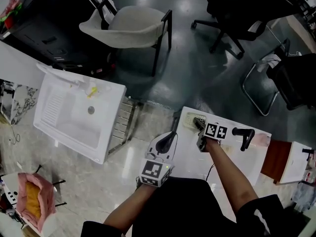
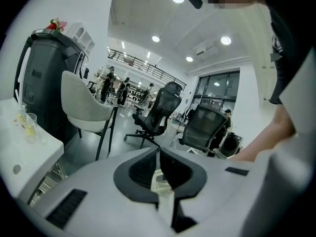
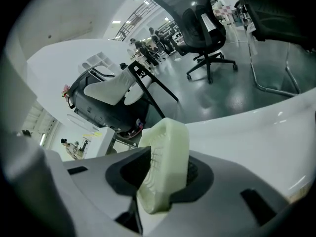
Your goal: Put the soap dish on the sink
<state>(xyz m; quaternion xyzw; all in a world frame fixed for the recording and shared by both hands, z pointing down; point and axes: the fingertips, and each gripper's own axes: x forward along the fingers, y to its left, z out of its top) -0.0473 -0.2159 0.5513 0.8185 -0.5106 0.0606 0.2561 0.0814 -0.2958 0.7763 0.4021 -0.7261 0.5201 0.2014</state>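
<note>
**Soap dish (image 1: 192,121) in the right gripper (image 1: 199,126), sink (image 1: 112,90) well off to the left**

In the head view, we see the soap dish at the upper left corner of the white table (image 1: 232,157), right of centre in the frame, with the right gripper's tips on it. The sink stands at the left of the frame, well apart from the table, with bare floor between them. The left gripper (image 1: 170,137) hangs just left of the table, so it is nearer the sink, but it carries nothing.

In the left gripper view, the jaws are pressed together, with only a slit between the pads and nothing caught in them. The sink's white top shows at the left margin.

In the right gripper view, the soap dish stands on edge mid-frame and fills the gap. Both pads seem to bear on its broad faces, so we read it as pinched across its thickness. Its long axis runs along the jaws, up and away from the camera. We judge that the carry must go leftward over the floor gap, in the right hand
</note>
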